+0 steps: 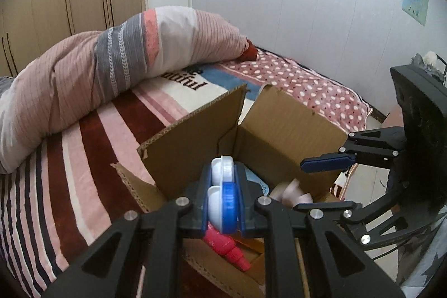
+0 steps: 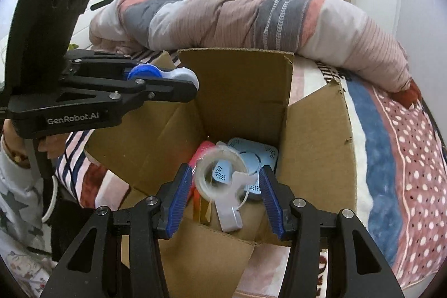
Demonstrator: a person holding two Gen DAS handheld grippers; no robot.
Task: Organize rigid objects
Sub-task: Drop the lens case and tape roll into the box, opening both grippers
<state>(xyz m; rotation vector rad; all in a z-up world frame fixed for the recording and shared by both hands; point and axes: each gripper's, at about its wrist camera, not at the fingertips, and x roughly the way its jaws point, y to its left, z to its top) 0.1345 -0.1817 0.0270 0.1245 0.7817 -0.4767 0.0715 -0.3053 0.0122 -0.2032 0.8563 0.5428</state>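
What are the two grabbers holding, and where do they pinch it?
The left gripper pinches a blue-and-white plastic double-round case across its flat faces, above the cardboard box. The right gripper is open and holds nothing.

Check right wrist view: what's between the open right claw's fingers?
A clear tape dispenser, lying in the cardboard box, shows between the right claw fingers; contact cannot be told.

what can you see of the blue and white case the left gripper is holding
The blue and white case is a small glossy plastic piece with two round domed lobes, one blue and one white, like a contact lens case. The left gripper is shut on it, its blue pads pressing both flat sides, so it stands on edge. It is held in the air above the open cardboard box on the bed, touching nothing else.
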